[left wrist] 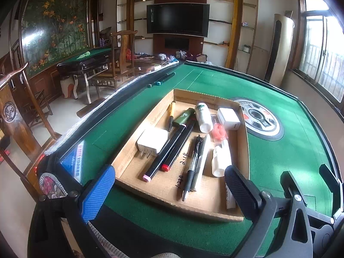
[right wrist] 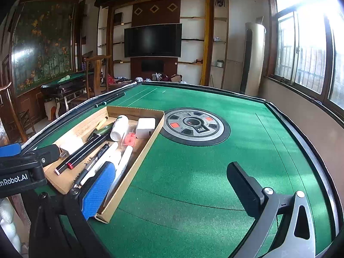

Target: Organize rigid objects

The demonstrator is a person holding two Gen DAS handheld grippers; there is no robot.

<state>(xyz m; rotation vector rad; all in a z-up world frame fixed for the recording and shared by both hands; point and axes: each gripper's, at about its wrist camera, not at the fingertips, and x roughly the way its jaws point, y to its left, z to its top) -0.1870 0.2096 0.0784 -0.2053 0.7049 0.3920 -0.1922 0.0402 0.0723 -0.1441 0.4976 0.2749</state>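
Observation:
A shallow cardboard tray (left wrist: 148, 185) lies on the green table and also shows in the right wrist view (right wrist: 137, 163). In it lie a white charger (left wrist: 152, 140), two black markers (left wrist: 172, 148), a black pen (left wrist: 192, 165), a white bottle (left wrist: 203, 116), a second white adapter (left wrist: 228, 118), a red clip (left wrist: 219, 131) and a green lighter (left wrist: 183, 117). My left gripper (left wrist: 169, 191) is open and empty over the tray's near edge. My right gripper (right wrist: 172, 185) is open and empty over bare felt right of the tray; its blue finger (right wrist: 96, 191) overlaps the tray's near corner.
Two dark markers with teal caps (left wrist: 163, 79) lie at the table's far left rail. A round control dial (right wrist: 194, 125) sits in the table's middle. A raised black rail (right wrist: 301, 142) runs around the felt. Chairs and another table stand to the left.

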